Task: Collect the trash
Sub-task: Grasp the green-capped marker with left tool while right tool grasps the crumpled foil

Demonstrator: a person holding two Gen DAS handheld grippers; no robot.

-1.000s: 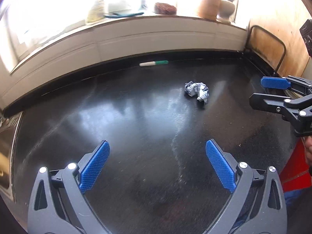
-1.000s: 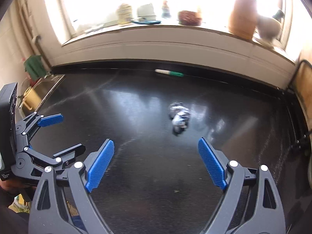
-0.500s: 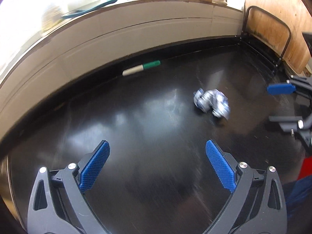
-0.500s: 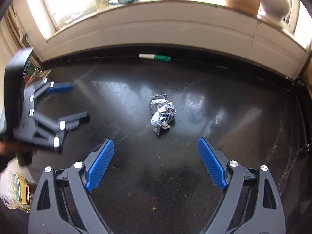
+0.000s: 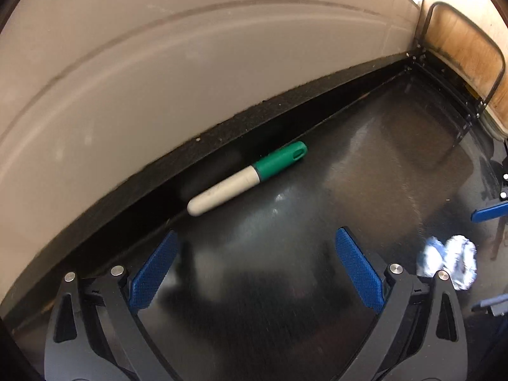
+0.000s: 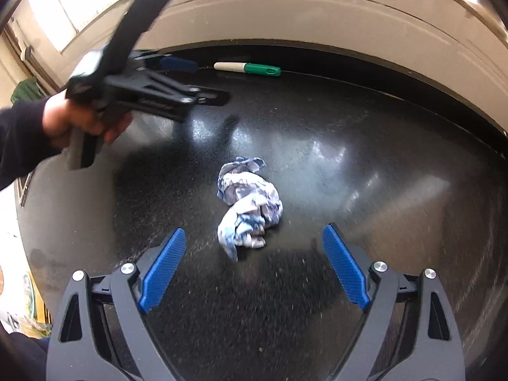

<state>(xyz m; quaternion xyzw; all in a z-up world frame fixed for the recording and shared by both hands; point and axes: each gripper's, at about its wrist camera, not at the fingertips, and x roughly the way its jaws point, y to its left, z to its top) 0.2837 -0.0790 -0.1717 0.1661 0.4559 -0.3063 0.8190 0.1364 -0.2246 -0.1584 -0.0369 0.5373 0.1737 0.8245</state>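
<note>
A glossy black tabletop (image 6: pixel 365 171) is bounded at the rear by a pale curved wall (image 5: pixel 158 73). A crumpled paper wad (image 6: pixel 249 204) lies mid-surface, just ahead of the right hand-held gripper (image 6: pixel 252 265), whose jaws are spread and empty. The left hand-held gripper (image 5: pixel 255 266), likewise spread and empty, is directed at a green-capped marker (image 5: pixel 250 176) lying along the rear edge.

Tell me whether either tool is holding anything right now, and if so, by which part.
Nothing is held. The left tool is open above the countertop short of the marker, and the right tool is open with the crumpled paper just ahead, untouched.
</note>
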